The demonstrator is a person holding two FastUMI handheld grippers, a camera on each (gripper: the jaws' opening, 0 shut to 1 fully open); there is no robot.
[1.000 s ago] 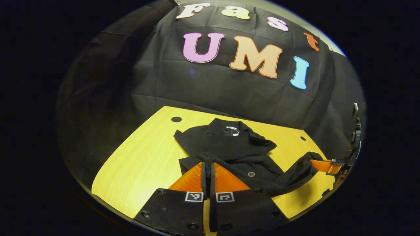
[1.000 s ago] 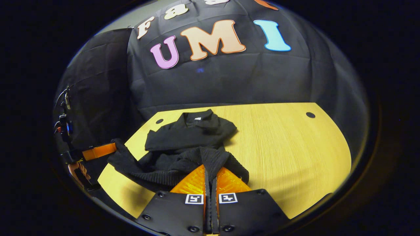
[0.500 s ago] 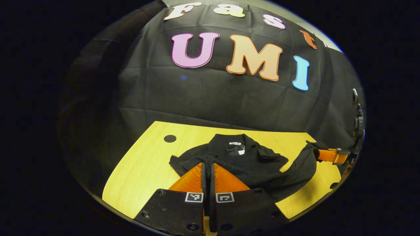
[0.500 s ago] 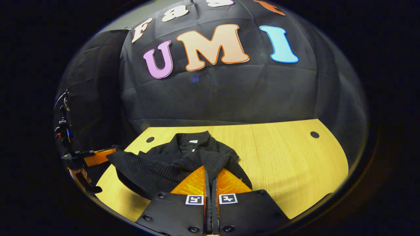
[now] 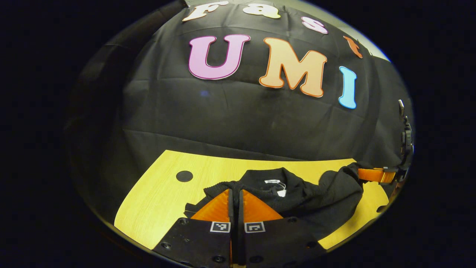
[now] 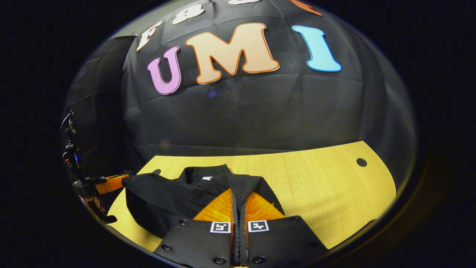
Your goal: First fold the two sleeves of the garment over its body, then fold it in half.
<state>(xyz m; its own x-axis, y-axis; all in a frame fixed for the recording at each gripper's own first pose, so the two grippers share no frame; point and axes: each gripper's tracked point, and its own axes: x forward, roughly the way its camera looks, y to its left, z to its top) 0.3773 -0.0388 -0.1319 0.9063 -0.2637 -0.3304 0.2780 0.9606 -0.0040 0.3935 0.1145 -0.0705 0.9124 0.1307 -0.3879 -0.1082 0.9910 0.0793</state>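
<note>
Both tools have carried the garment's (image 5: 316,195) hem farther over its collar on the worktop (image 5: 156,193).
Left tool (image 5: 234,192) and right tool (image 6: 238,193) each clamp knit; folded sleeves are hidden beneath.

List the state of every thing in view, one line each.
Garment: partly folded, bottom edge lifted toward the collar, sagging between the grippers.
Left gripper: shut on the garment's edge.
Right gripper: shut on the garment's edge.
Table: bare wood beside the garment.
</note>
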